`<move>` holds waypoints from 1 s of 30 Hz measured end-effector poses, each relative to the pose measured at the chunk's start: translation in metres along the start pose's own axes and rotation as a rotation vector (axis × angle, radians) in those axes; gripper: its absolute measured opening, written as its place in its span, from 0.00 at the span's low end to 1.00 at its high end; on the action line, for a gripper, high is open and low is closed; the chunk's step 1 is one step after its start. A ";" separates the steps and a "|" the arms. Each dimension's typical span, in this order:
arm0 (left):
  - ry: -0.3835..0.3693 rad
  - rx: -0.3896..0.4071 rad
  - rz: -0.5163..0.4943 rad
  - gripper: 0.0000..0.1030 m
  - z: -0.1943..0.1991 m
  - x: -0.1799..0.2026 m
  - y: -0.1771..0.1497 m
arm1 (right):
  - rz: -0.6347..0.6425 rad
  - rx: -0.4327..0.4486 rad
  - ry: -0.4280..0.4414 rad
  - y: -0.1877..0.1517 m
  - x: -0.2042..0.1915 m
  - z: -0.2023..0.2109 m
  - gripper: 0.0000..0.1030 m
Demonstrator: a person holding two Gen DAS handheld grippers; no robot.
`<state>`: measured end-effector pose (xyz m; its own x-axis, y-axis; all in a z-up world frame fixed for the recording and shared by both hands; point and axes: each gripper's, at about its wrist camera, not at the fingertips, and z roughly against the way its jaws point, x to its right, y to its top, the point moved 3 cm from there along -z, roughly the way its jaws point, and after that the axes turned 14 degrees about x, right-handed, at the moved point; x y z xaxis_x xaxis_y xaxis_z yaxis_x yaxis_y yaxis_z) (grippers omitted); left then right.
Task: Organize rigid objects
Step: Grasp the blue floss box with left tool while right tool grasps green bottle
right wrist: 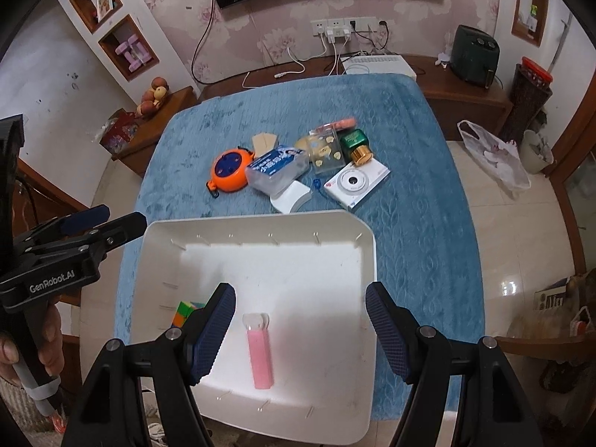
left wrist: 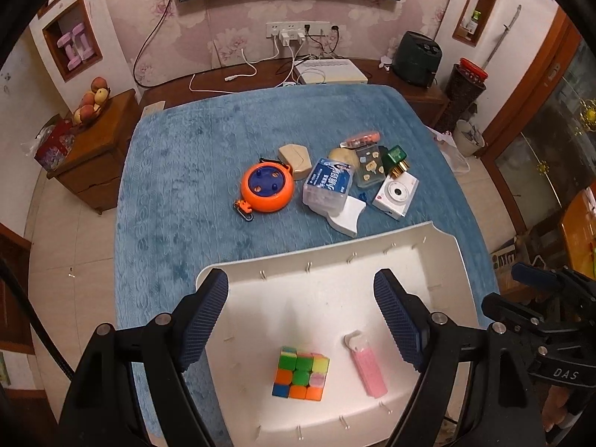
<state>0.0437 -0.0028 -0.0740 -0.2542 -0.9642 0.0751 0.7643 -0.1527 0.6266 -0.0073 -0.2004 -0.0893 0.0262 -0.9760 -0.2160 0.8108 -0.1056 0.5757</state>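
A white tray (left wrist: 443,257) (right wrist: 368,260) lies on the near part of a blue-covered table (left wrist: 193,186). In it lie a colourful puzzle cube (left wrist: 301,372) (right wrist: 184,311) and a pink tube with a clear cap (left wrist: 367,365) (right wrist: 260,350). My left gripper (left wrist: 301,316) is open and empty above the tray, over the cube. My right gripper (right wrist: 300,327) is open and empty above the tray, over the pink tube. Beyond the tray lies a cluster: an orange round reel (left wrist: 265,186) (right wrist: 230,170), a clear box with a blue label (left wrist: 327,188) (right wrist: 277,171), a white camera (left wrist: 395,193) (right wrist: 355,182), a green bottle (left wrist: 395,158) (right wrist: 355,142).
A white curved piece (left wrist: 348,216) (right wrist: 292,196), a beige case (left wrist: 294,160) and a clear patterned box (left wrist: 368,165) (right wrist: 326,147) lie in the cluster. A wooden cabinet (left wrist: 97,156) with fruit stands left. A sideboard (left wrist: 417,85) runs behind the table.
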 end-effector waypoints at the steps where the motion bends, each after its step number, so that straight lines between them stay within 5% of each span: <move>1: 0.002 -0.002 -0.003 0.81 -0.002 0.001 0.002 | -0.007 -0.002 0.007 0.004 0.004 -0.003 0.71; 14: 0.042 -0.018 -0.157 0.81 -0.048 0.034 0.037 | 0.033 0.036 -0.043 0.060 0.051 -0.043 0.71; 21: 0.028 -0.093 -0.167 0.81 -0.099 0.043 0.051 | 0.109 0.054 -0.070 0.088 0.065 -0.083 0.71; 30: -0.037 -0.214 -0.178 0.81 -0.169 0.053 0.051 | 0.163 0.016 0.007 0.099 0.076 -0.162 0.71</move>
<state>0.1692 -0.0985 -0.1689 -0.4142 -0.9101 0.0094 0.8126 -0.3651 0.4543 0.1702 -0.2538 -0.1765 0.1609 -0.9791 -0.1240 0.7860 0.0512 0.6161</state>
